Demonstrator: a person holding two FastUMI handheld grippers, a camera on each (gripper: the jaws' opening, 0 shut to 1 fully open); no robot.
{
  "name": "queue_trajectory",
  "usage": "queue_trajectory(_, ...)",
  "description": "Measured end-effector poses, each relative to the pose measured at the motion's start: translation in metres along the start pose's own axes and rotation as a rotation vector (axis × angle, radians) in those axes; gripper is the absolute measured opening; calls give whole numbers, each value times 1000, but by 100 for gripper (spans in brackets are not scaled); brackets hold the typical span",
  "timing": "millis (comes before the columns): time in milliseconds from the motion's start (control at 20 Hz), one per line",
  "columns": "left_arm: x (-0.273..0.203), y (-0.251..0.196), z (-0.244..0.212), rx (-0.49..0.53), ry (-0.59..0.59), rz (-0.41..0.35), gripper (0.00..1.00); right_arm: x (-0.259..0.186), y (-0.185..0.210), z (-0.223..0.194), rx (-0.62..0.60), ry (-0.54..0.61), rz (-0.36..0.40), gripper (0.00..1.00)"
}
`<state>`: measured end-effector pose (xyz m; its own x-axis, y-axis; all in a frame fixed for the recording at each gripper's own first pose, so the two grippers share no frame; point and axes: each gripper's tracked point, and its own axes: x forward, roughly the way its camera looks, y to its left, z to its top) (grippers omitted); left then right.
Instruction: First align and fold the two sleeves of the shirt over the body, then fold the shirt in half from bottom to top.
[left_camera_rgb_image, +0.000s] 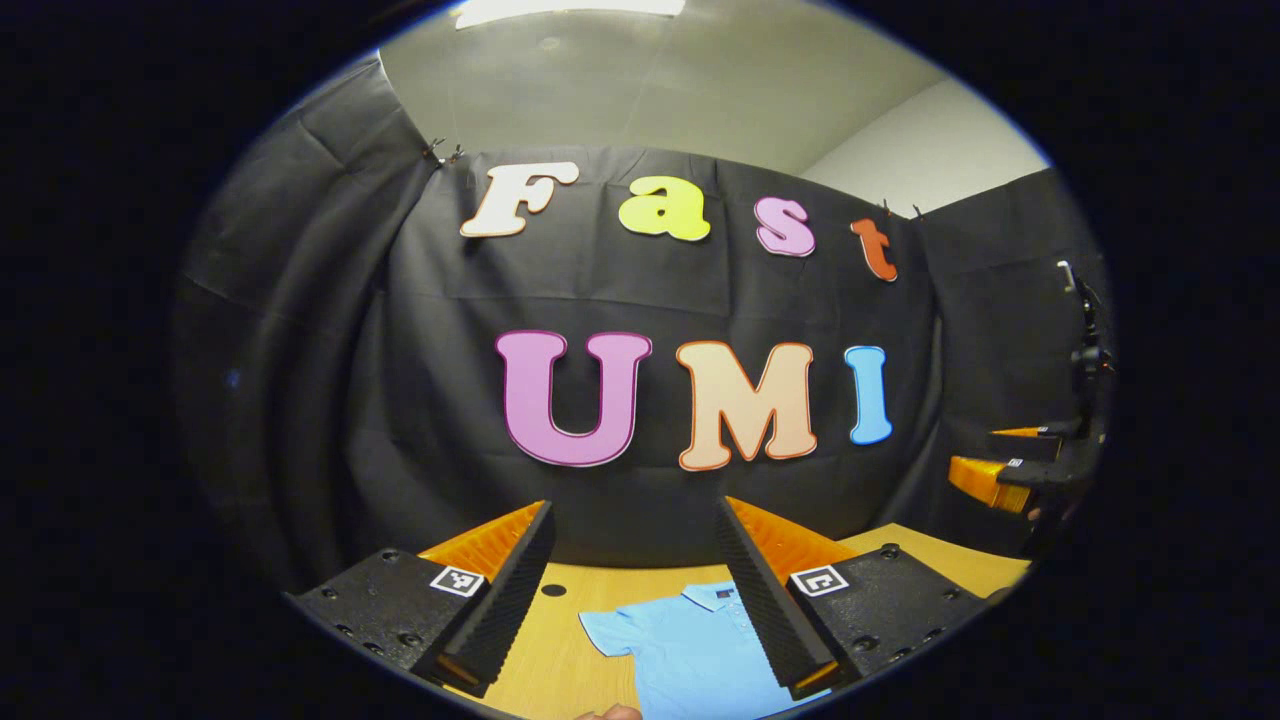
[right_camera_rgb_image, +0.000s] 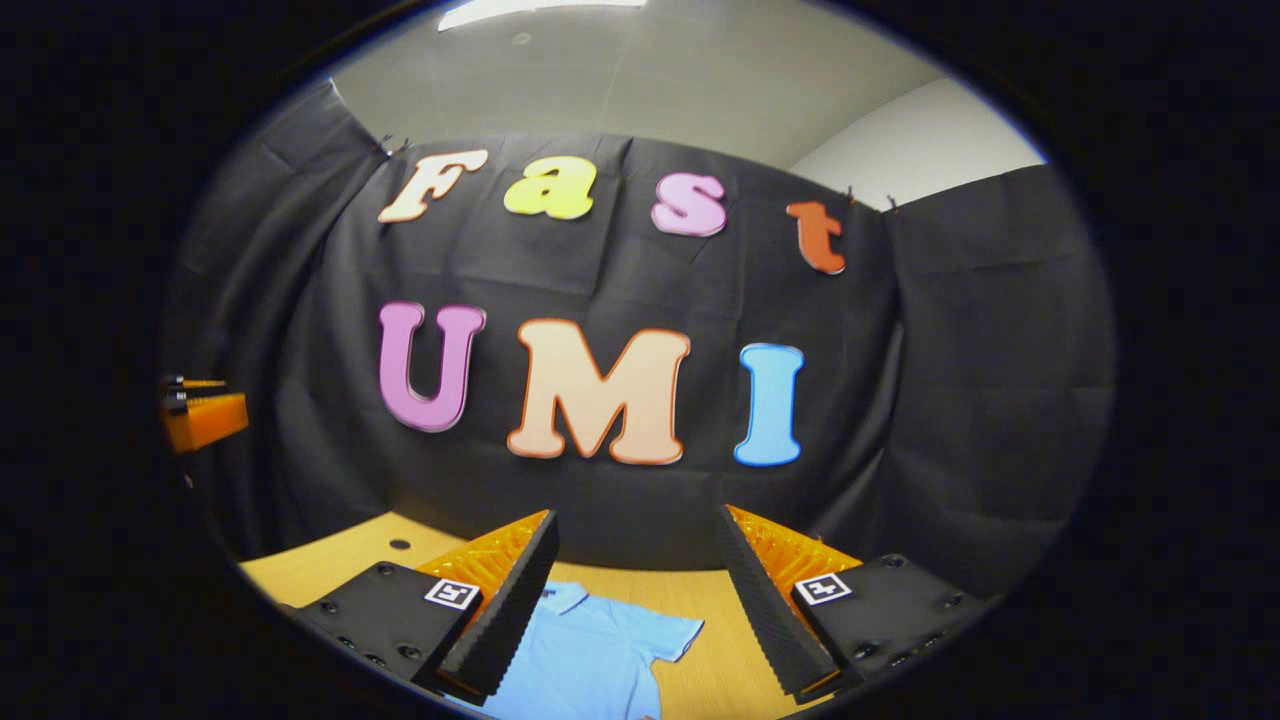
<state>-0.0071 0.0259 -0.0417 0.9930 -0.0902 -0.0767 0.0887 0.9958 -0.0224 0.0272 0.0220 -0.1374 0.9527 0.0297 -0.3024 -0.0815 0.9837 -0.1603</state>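
Lying flat on light wooden bench (left_camera_rgb_image: 560, 640): light blue short-sleeved polo shirt (left_camera_rgb_image: 690, 650), collar toward black cloth wall (left_camera_rgb_image: 420, 400). Left gripper (left_camera_rgb_image: 640, 600) raised above shirt, jaws spread wide, nothing held; shirt sleeve and collar seen between fingers. Right gripper (right_camera_rgb_image: 635, 610) likewise above bench, jaws released, empty; shirt lies low and left between its fingers. Small dark hole in bench near far edge. Pale ceiling (left_camera_rgb_image: 680, 80) above cloth.

The shirt (left_camera_rgb_image: 690, 650) lies flat on the tabletop (left_camera_rgb_image: 545, 640), collar toward the wall behind. Both claws, left (left_camera_rgb_image: 640, 590) and right (right_camera_rgb_image: 640, 600), hang above its near part, jaws spread, apparently not touching it.
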Motion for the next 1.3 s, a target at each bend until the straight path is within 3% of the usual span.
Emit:
queue_trajectory(100, 7, -3, -7, 12, 27, 20, 94, 18, -14, -23, -34, 41, -3, 98)
queue_trajectory(700, 36, -29, -37, 53, 131, 183, 95, 140, -64, -191, 32, 312, 60, 99)
queue_trajectory(1300, 44, -31, -58, 89, 189, 297, 95, 199, -66, -318, 23, 510, 100, 99)
